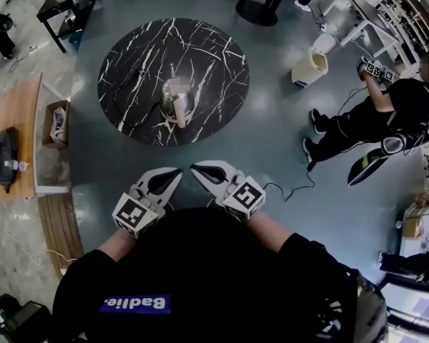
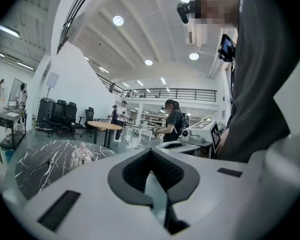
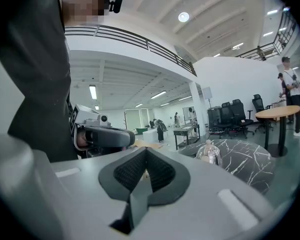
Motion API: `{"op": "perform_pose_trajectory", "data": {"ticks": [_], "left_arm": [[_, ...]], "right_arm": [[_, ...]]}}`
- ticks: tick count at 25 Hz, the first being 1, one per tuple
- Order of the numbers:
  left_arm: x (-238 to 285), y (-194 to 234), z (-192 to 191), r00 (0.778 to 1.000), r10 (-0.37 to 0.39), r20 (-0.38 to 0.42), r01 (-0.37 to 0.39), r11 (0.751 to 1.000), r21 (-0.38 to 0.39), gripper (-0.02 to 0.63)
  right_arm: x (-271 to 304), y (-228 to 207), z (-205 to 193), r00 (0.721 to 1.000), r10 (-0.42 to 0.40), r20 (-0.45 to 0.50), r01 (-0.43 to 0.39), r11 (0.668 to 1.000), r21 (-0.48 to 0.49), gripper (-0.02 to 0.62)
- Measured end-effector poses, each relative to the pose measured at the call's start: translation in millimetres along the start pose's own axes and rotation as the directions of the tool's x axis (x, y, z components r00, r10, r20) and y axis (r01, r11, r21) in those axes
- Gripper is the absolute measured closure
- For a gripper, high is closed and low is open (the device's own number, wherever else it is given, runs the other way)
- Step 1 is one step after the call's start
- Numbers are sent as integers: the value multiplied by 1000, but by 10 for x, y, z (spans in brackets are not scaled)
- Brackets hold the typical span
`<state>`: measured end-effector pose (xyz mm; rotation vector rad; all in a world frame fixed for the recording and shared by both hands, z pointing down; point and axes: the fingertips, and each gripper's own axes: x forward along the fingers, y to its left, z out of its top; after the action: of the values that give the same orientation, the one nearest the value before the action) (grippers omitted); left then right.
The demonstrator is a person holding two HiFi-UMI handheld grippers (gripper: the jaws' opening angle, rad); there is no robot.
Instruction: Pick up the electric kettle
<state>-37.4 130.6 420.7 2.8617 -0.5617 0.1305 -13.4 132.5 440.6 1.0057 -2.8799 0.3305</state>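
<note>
Steel electric kettle: upright on round black marble bench, near its middle, a bit toward the wearer's side.
Progress: nothing done yet, by my read. Kettle untouched, no grip, no lift. Approach, grasp & lift all left.
Left gripper: fingers together, tips meeting, nothing btwn them. Held close to the body, over the floor.
Right gripper: fingers closed tight too, empty. Its tip almost meets the left one's.
Kettle vs fingers: well apart. Kettle is ahead of both tips, past a strip of floor and the bench's near edge. In left gripper view it sits left of the fingers, in right gripper view right of them, so roughly centred btwn the two.
Next, prob.: step fwd, open one pair of fingers, line up w/ the handle. Handle side hard to tell from here.
</note>
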Motion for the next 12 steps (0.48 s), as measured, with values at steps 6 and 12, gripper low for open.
{"op": "perform_pose_trajectory", "data": {"ticks": [6,12], "left_arm": [[-99,90,53,999,-34,-13,34,999,0,600],[-147,216,70,998,-69,14,68,997,23,600]], "right_arm": [[144,-12,20,999,-36,2,36,999,-1,594],[285,-72,51,996,-92,6,92,996,-5,594]]}}
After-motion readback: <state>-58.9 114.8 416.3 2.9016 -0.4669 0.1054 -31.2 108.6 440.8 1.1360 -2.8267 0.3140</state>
